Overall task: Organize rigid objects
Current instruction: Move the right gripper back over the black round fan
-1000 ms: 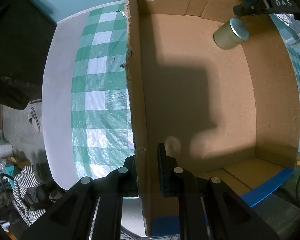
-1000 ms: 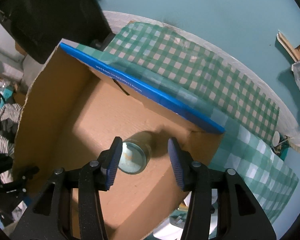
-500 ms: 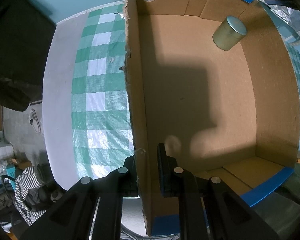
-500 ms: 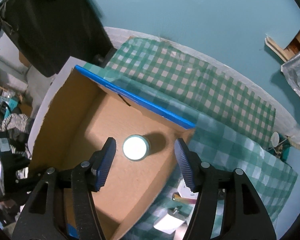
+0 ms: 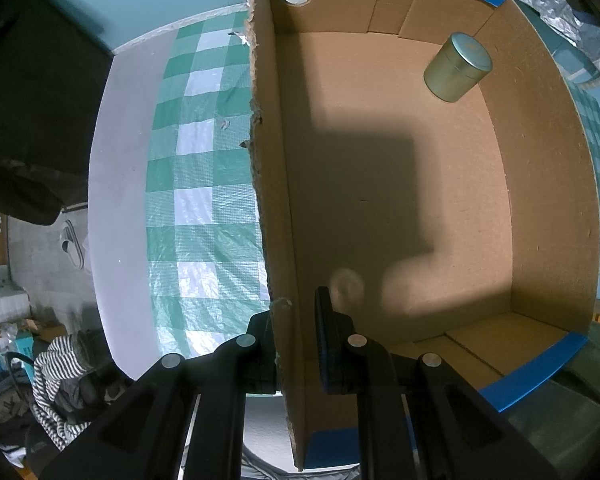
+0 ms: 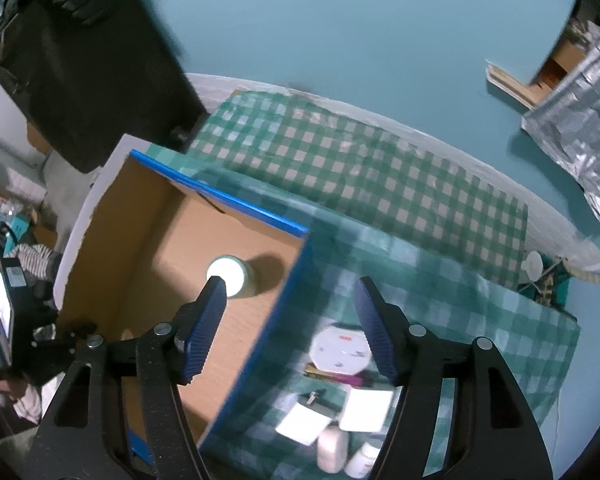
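Observation:
A brown cardboard box [image 5: 540, 184] with blue-taped rims stands on the green checked tablecloth. A round olive tin [image 5: 456, 67] stands upright in its far right corner; it also shows in the right wrist view [image 6: 232, 273]. My left gripper [image 5: 296, 320] is shut on the box's left wall [image 5: 274, 184], one finger outside and one inside. My right gripper [image 6: 290, 324] is open and empty, raised above the box's right wall [image 6: 268, 324]. Loose items lie on the cloth beside the box: an octagonal white tin [image 6: 340, 350], white cards [image 6: 366, 410] and small white bottles [image 6: 332, 450].
The table [image 5: 116, 184] has a bare white strip left of the cloth [image 6: 380, 168]. A dark chair back [image 6: 84, 68] stands at the far left. Crumpled foil [image 6: 580, 92] hangs at the right. Striped clothing [image 5: 56, 376] lies off the table edge.
My right gripper has risen and drawn back to the right, out of the box, leaving the tin standing in the corner. The left gripper has kept its hold on the wall.

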The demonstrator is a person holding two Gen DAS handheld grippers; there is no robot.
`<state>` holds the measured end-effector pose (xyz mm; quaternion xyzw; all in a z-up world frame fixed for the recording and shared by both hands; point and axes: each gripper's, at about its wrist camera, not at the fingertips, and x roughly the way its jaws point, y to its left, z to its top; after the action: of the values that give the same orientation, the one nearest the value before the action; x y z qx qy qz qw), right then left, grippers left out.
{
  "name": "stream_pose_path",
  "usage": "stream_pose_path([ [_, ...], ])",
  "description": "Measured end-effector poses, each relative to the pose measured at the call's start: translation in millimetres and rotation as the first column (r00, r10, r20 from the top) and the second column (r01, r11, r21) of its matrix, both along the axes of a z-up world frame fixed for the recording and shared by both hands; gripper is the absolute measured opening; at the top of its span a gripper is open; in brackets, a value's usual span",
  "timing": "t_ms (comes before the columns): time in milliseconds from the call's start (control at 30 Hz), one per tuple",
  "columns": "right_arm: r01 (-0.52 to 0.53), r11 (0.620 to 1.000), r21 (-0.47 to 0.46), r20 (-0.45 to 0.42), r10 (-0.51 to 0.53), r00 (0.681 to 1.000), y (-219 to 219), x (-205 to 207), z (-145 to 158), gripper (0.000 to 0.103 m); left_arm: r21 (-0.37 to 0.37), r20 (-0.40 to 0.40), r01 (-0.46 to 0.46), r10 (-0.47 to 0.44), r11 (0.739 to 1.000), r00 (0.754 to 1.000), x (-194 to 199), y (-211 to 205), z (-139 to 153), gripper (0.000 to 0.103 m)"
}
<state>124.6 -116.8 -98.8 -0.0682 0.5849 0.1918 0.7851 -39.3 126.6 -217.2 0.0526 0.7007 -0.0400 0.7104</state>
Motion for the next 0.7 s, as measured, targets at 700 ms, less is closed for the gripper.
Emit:
stream_pose_path([
  [700, 0.316, 0.946, -0.070, -0.218, -0.324, 0.921, -113.9, 14.8, -103.2, 0.077, 0.006, -0.005, -0.010, 0.010, 1.000, 1.000, -1.3, 3.1, -1.0, 0.013],
])
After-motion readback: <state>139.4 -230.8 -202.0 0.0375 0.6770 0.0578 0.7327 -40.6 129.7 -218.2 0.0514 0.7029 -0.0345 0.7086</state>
